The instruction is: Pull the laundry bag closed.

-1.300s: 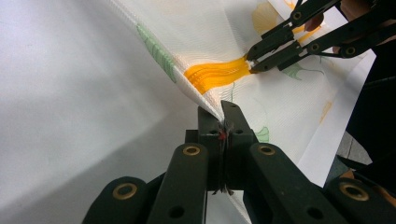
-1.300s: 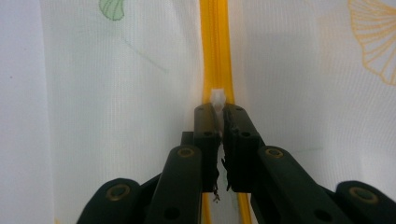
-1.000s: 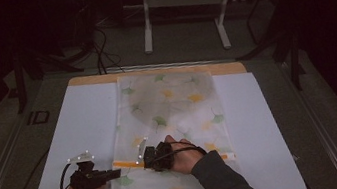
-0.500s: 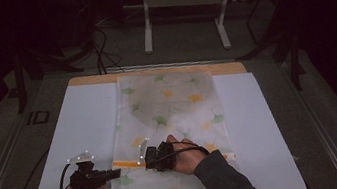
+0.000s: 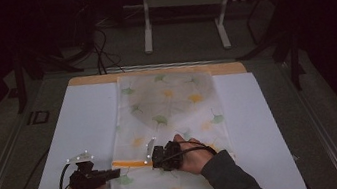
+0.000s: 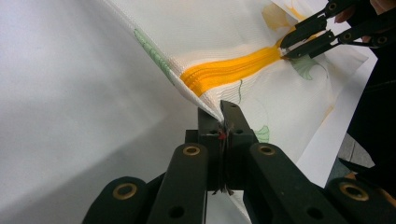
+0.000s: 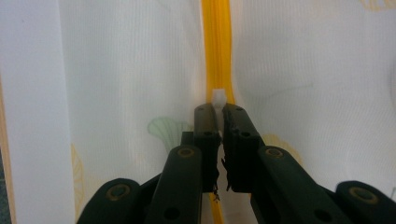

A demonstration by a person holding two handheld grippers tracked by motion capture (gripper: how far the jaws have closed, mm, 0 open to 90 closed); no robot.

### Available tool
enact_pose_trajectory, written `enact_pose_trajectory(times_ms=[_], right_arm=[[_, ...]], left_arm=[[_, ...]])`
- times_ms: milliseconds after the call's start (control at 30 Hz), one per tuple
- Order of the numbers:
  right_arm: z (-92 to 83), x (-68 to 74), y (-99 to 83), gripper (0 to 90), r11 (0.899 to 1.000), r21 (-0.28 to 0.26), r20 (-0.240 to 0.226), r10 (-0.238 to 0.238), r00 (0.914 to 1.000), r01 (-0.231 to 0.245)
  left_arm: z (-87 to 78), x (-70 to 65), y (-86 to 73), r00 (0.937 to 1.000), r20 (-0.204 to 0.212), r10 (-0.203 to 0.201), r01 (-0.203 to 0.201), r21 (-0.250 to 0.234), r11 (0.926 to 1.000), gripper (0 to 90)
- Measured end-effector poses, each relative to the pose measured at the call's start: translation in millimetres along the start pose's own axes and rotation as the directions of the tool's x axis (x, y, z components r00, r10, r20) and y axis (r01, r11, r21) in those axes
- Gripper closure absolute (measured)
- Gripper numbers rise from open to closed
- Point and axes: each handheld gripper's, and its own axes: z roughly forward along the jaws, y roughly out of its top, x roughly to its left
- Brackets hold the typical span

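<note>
Bag (image 5: 169, 109), leaf-printed with no readable writing: left gripper (image 6: 219, 109) pinches its corner beside the orange zipper (image 6: 229, 70); right gripper (image 7: 218, 112) clamps the zipper's white pull (image 7: 219, 97).

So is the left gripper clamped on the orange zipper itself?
No, the left gripper pinches the white bag's corner edge, just below the orange zipper.

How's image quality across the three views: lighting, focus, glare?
High view: dim, room beyond the table nearly black, soft focus. Left gripper view: bright, the cloth bag and orange zipper sharp, left gripper slightly soft. Right gripper view: evenly lit, no glare; white zipper pull at the right gripper slightly blurred.
</note>
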Motion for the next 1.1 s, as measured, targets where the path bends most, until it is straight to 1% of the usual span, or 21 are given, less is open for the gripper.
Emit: enact_pose_trajectory(times_ms=[333,433,467,567,800,1100], right_arm=[[-3.7,-1.2,-6.3,84.7,1.0,0.014,0.006,0.003,1.0,-0.003],[-3.4,-1.7,-10.2,84.7,1.0,0.026,0.006,0.003,1.0,-0.003],[-3.8,-1.7,-11.3,84.7,1.0,0.029,0.006,0.011,0.9999,-0.011],[-4.8,-2.7,-14.5,84.7,1.0,0.024,0.008,0.012,0.9999,-0.012],[-6.9,-4.3,-21.8,84.7,0.999,0.039,0.005,0.022,0.9997,-0.022],[-9.7,-6.6,-30.2,84.8,0.998,0.042,0.002,0.036,0.9994,-0.036]], left_arm=[[-0.6,0.1,0.0,1.0,0.002,-0.001,0.001,-0.001,1.0,89.0],[-1.2,0.3,-0.2,1.0,0.001,-0.002,0.002,-0.004,1.0,88.9],[-1.3,0.4,-0.2,1.0,0.0,-0.002,0.002,-0.003,1.0,89.0],[-1.3,0.3,-0.3,1.0,0.0,-0.002,0.002,-0.004,1.0,88.9],[-1.5,0.3,-0.4,1.0,-0.001,-0.004,0.004,-0.005,1.0,89.0],[-2.2,0.6,-0.5,1.0,-0.001,-0.005,0.005,-0.005,1.0,89.0]])
